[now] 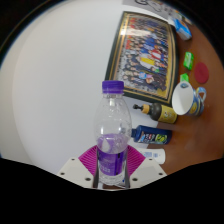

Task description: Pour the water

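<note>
Gripper view: capped water bottle (112,135) stands at lower centre of the frame, clamped between the gripper (112,168) pads; no pouring begun, receiving vessel not evident.

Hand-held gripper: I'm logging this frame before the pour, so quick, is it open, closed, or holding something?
Hand-held gripper: closed on the water bottle, both pink pads pressing its lower body; the bottle is upright, purple cap on.
</note>
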A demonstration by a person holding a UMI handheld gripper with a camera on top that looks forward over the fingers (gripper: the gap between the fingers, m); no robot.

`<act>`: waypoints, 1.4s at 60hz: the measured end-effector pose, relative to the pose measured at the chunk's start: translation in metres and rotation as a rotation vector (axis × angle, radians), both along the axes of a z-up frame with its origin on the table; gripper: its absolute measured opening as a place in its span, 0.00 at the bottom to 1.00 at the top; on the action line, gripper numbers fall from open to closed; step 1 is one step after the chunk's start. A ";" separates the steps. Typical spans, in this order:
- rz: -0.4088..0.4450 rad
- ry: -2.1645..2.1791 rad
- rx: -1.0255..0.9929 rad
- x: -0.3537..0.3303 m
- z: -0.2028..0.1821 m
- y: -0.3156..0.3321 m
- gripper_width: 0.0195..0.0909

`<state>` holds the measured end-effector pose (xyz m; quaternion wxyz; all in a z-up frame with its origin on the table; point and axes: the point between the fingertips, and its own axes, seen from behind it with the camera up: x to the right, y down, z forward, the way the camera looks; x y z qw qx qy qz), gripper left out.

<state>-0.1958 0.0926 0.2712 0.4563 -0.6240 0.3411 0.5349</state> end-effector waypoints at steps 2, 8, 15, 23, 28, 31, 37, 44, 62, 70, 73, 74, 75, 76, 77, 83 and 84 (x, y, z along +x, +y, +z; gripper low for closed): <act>0.000 0.087 -0.028 0.005 -0.005 0.008 0.22; 0.007 0.305 -0.085 0.016 -0.017 0.022 0.22; 0.019 0.512 -0.130 0.021 -0.030 0.034 0.22; 0.002 0.682 -0.172 0.035 -0.042 0.042 0.22; 0.019 0.663 -0.197 0.030 -0.052 0.045 0.22; 0.031 0.653 -0.211 0.027 -0.055 0.045 0.22; 0.053 0.556 -0.217 0.025 -0.058 0.043 0.22; 0.078 0.361 -0.189 0.028 -0.051 0.042 0.22; 0.063 -0.430 0.083 0.102 0.007 0.041 0.22; -0.008 -0.824 0.177 0.157 0.014 0.044 0.22; -0.055 -0.970 0.192 0.183 0.012 0.049 0.22; -0.069 -1.019 0.196 0.191 0.010 0.050 0.22; -0.080 -1.064 0.199 0.199 0.007 0.051 0.22; -0.090 -1.105 0.200 0.206 0.004 0.053 0.22; -0.099 -1.142 0.200 0.213 0.001 0.055 0.22; -0.119 -1.311 0.192 0.253 -0.029 0.068 0.22; -0.117 -1.333 0.190 0.257 -0.035 0.070 0.22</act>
